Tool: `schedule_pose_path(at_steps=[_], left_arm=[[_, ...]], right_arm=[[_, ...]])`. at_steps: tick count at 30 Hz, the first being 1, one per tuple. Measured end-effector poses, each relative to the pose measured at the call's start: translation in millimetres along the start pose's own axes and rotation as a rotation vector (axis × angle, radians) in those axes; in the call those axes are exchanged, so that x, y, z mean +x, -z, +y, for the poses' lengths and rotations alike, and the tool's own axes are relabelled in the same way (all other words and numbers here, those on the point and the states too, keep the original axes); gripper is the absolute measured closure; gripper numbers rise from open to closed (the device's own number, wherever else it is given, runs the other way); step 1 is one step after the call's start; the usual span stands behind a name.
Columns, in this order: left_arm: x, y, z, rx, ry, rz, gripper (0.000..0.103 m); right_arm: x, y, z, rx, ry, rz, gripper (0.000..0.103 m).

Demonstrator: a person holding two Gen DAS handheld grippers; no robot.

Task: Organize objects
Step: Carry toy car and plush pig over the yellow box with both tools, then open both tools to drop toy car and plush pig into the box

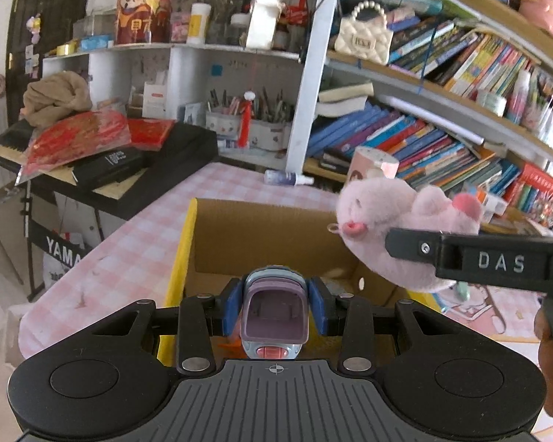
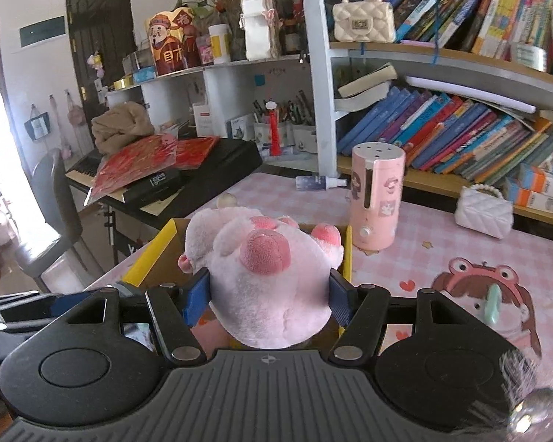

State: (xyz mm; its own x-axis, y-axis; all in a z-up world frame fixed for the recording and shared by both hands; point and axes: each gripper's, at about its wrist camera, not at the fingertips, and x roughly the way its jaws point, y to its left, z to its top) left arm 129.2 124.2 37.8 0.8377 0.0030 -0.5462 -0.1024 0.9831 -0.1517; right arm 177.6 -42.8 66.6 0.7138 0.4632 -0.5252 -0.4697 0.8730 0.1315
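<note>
My left gripper (image 1: pixel 275 307) is shut on a small grey-blue toy gadget (image 1: pixel 274 311) with a purple screen, held above the open cardboard box (image 1: pixel 261 235) with yellow edges. My right gripper (image 2: pixel 269 300) is shut on a pink plush pig (image 2: pixel 265 276), its blue pads pressing both sides of the soft body. In the left wrist view the plush pig (image 1: pixel 398 228) hangs over the box's right side, with the right gripper's black finger (image 1: pixel 461 258) across it. In the right wrist view the box (image 2: pixel 158 254) lies just beyond and under the pig.
A pink checked table (image 2: pixel 405 258) carries a pink cylinder humidifier (image 2: pixel 376 199), a white quilted purse (image 2: pixel 484 211), a spray bottle (image 2: pixel 320 183) and a mint clip (image 2: pixel 494 304). Crowded bookshelves (image 2: pixel 461 129) rise behind. A keyboard stand (image 1: pixel 103 169) with red packets stands left.
</note>
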Motion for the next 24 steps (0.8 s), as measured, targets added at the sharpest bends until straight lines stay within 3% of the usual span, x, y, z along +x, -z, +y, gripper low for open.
schedule_pose_path(at_steps=[14,24], left_arm=[[53.9,6.6,-12.0,0.028,-0.046,0.120,0.066],[69.3,9.6,-18.6,0.068,-0.047,0.133,0.066]], right_arm=[[71.3,-13.8,1.4,-0.080,-0.096,0.118,0.041],[116.7,-14.8,6.2,-0.149,-0.151,0.229,0.041]])
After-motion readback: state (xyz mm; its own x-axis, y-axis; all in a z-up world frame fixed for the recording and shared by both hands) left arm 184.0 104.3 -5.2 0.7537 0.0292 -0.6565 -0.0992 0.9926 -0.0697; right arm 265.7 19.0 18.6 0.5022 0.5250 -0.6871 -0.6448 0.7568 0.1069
